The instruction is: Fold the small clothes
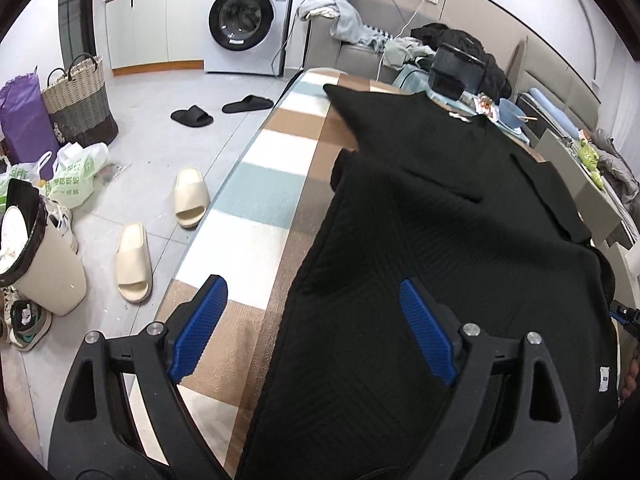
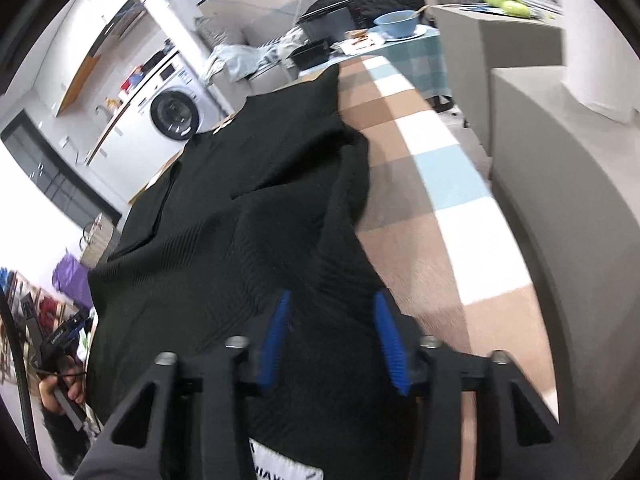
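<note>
A black ribbed knit garment [image 1: 460, 220] lies spread along a table under a checked cloth [image 1: 260, 208]. My left gripper [image 1: 312, 284] is open wide over the garment's near left edge. One blue pad [image 1: 196, 328] is over bare checked cloth and the other pad [image 1: 428, 332] is over the knit. In the right wrist view the garment [image 2: 240, 220] covers the left of the table [image 2: 440, 216]. My right gripper [image 2: 333, 296] is over its near right edge. Its blue pads [image 2: 390, 344] stand apart with black cloth between them. A white label [image 2: 280, 464] shows at the bottom.
At the table's far end stand a blue bowl [image 1: 512, 114] and a black box [image 1: 456, 72]. On the floor to the left are cream slippers [image 1: 134, 262], black slippers [image 1: 192, 115], a bin [image 1: 36, 256], bags and a woven basket [image 1: 80, 96]. A washing machine [image 1: 244, 20] stands beyond.
</note>
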Motion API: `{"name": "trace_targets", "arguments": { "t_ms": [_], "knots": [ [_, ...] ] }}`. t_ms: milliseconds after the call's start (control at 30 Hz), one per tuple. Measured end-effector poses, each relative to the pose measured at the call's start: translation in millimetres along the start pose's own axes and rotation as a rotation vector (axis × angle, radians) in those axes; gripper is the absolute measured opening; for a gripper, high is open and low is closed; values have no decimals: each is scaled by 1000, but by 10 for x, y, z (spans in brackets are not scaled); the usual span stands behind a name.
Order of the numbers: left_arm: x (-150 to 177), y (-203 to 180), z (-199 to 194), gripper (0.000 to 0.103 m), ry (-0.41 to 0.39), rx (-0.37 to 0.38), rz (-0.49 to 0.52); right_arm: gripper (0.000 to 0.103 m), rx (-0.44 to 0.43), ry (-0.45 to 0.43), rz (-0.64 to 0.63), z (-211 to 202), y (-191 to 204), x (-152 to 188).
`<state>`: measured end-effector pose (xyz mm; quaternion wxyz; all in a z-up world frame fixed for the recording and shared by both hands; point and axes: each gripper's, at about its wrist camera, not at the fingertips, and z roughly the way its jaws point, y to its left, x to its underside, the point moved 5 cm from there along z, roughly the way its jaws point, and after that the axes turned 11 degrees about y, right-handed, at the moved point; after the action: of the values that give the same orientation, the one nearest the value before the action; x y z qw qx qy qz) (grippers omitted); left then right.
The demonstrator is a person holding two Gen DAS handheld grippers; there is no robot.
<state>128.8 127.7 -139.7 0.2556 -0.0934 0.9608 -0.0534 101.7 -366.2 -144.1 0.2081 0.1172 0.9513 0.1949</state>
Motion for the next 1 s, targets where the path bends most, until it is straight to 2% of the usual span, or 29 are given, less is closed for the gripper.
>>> {"name": "trace_targets", "arguments": {
  "t_ms": [33, 67, 100, 200, 267, 300, 367, 400, 433, 467, 500, 600, 667, 700, 733, 767, 800, 867, 933, 967, 1000],
  "knots": [
    [4, 8, 13, 87, 3, 0, -3, 18, -3, 5, -18, 30, 21, -40],
    [-61, -21, 51, 87, 5, 1, -5, 11, -17, 0, -38, 42, 48, -94],
    [-83, -32, 70, 87, 8, 4, -6, 0, -28, -35, -41, 9, 63, -163],
    [-267, -143, 196, 87, 22, 23, -7, 0, -14, -164, 2, -200, -3, -358],
    [-321, -176, 239, 87, 29, 20, -2, 0, -4, -244, 84, -362, -153, -465],
    [-339, -187, 258, 87, 32, 14, 1, 0, 18, -252, 103, -391, -212, -489],
    [-376, -216, 276, 87, 35, 10, 4, 2, 19, -194, 91, -339, -251, -486],
    [-378, -222, 289, 87, 37, 11, 4, 11, -13, -139, 76, -269, -238, -452],
    [-396, -226, 294, 87, 38, 11, 3, 28, -30, -113, 66, -227, -215, -427],
    [-403, -228, 300, 87, 36, 13, 1, 37, -46, -97, 48, -181, -178, -381],
    [-406, -230, 306, 87, 35, 15, 0, 51, -57, -78, 23, -127, -133, -346],
    [-415, -238, 338, 87, 40, 23, -1, 53, -55, -23, -13, 35, -39, -254],
    [-423, -259, 348, 87, 39, 24, 5, 52, -47, -3, -28, 129, 9, -225],
    [-430, -270, 344, 87, 36, 24, 10, 36, -34, 20, -47, 186, 41, -239],
    [-438, -283, 334, 87, 32, 22, 15, 8, -30, 51, -65, 247, 61, -266],
    [-447, -292, 321, 87, 27, 19, 18, 8, -42, 67, -73, 259, 96, -293],
    [-456, -297, 311, 87, 23, 19, 21, 8, -89, 37, -82, 178, 149, -355],
    [-473, -290, 284, 87, 18, 18, 22, 7, -134, -64, -70, -52, 185, -491],
    [-488, -293, 266, 87, 10, 21, 22, 7, -160, -181, 13, -277, 81, -671],
    [-493, -296, 264, 87, 7, 24, 21, 8, -146, -219, 61, -323, -7, -742],
    [-490, -299, 261, 87, 6, 27, 21, 17, -90, -225, 96, -299, -99, -793]
  ]
}}
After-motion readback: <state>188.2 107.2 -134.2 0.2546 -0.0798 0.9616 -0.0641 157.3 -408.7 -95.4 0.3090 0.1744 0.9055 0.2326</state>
